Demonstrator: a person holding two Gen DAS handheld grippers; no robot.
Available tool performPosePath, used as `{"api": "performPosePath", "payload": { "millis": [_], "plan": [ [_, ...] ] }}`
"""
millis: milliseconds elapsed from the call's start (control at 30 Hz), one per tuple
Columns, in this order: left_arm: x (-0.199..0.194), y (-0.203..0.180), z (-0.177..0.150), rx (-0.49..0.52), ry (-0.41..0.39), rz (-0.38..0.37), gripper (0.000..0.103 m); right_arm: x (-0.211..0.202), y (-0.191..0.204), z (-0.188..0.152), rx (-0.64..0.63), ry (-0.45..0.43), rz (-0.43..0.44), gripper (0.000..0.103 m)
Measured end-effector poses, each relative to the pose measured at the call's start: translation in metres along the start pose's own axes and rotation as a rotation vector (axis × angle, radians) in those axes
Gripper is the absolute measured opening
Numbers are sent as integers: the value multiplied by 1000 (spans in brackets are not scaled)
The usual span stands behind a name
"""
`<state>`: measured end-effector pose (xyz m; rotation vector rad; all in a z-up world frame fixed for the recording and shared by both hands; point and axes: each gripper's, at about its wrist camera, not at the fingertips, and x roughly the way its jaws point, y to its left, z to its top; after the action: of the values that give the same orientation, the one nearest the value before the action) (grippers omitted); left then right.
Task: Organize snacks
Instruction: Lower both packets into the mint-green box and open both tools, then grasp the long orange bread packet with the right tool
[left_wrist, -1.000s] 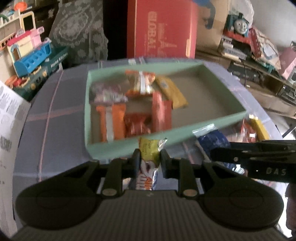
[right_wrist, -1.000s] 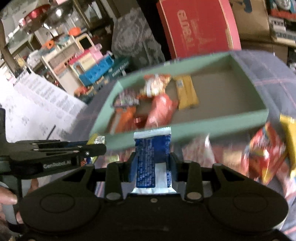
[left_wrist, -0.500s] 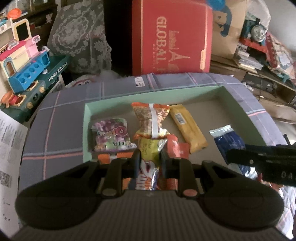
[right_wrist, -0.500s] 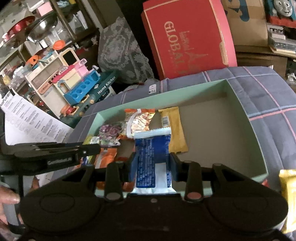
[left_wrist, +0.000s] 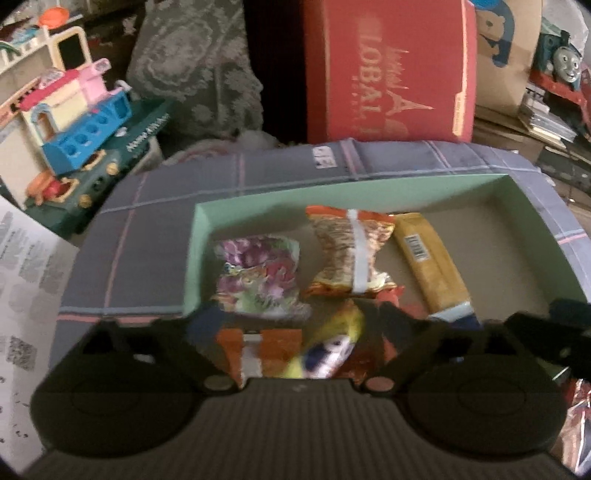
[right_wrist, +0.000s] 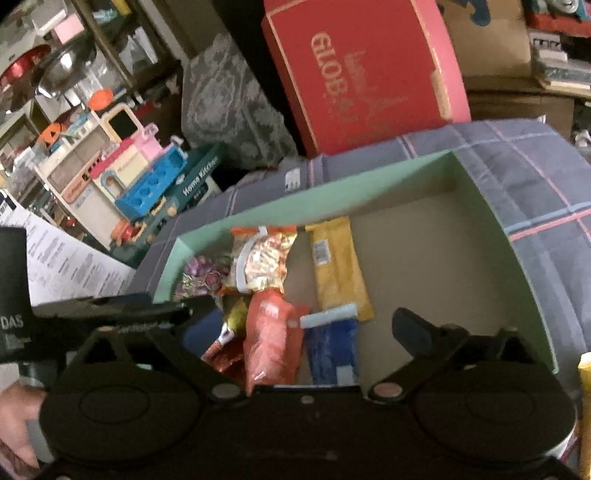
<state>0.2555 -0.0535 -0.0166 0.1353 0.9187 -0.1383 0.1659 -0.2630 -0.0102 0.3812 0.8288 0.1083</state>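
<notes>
A green tray (left_wrist: 199, 258) lies on the checked cloth and holds several snack packets: a purple one (left_wrist: 258, 280), an orange-gold one (left_wrist: 351, 251) and a yellow bar (left_wrist: 432, 266). My left gripper (left_wrist: 295, 312) hangs over the tray's near left part with its jaws opening wide. A blurred yellow packet (left_wrist: 332, 347) lies loose between them, and the pads are clear of it. My right gripper (right_wrist: 301, 325) is over the tray's middle, its jaws also opening. The blue packet (right_wrist: 332, 350) rests free between them beside a red packet (right_wrist: 273, 339).
A red box (left_wrist: 388, 70) stands behind the tray. A toy kitchen (left_wrist: 74, 122) and printed sheets (left_wrist: 22, 277) are at the left. Loose snacks (right_wrist: 585, 384) lie on the cloth right of the tray. A hand (right_wrist: 14, 417) holds the left gripper's handle.
Both grippers moved forward over the tray, then opened. The yellow packet and the blue packet left their pads and now lie in the tray.
</notes>
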Motion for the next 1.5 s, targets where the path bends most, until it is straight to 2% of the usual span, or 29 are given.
{"api": "performPosePath", "payload": {
  "millis": [200, 500, 800, 1033, 1267, 1300, 1400, 1467, 1500],
  "plan": [
    [-12, -1, -9, -11, 9, 2, 103, -10, -5, -4, 18, 3, -16, 103],
    [-45, -27, -22, 51, -11, -9, 103, -43, -9, -12, 20, -31, -31, 103],
    [-85, -68, -49, 93, -26, -82, 103, -95, -54, -33, 82, -76, -80, 103],
    [-80, -113, -81, 164, 34, -119, 103, -115, -94, -60, 161, -61, -103, 103],
    [-57, -124, -104, 182, 99, -97, 103, -116, -94, -113, 128, -28, -136, 103],
    [-56, -121, -106, 181, 100, -92, 103, -114, -90, -122, 103, -14, -145, 102],
    [-50, -110, -110, 154, 119, -74, 103, -105, -81, -137, 54, 22, -150, 91],
    [-47, -102, -111, 125, 134, -70, 103, -95, -75, -141, 37, 45, -140, 76],
    [-46, -99, -111, 112, 138, -68, 103, -91, -73, -142, 29, 53, -139, 73]
  ]
}}
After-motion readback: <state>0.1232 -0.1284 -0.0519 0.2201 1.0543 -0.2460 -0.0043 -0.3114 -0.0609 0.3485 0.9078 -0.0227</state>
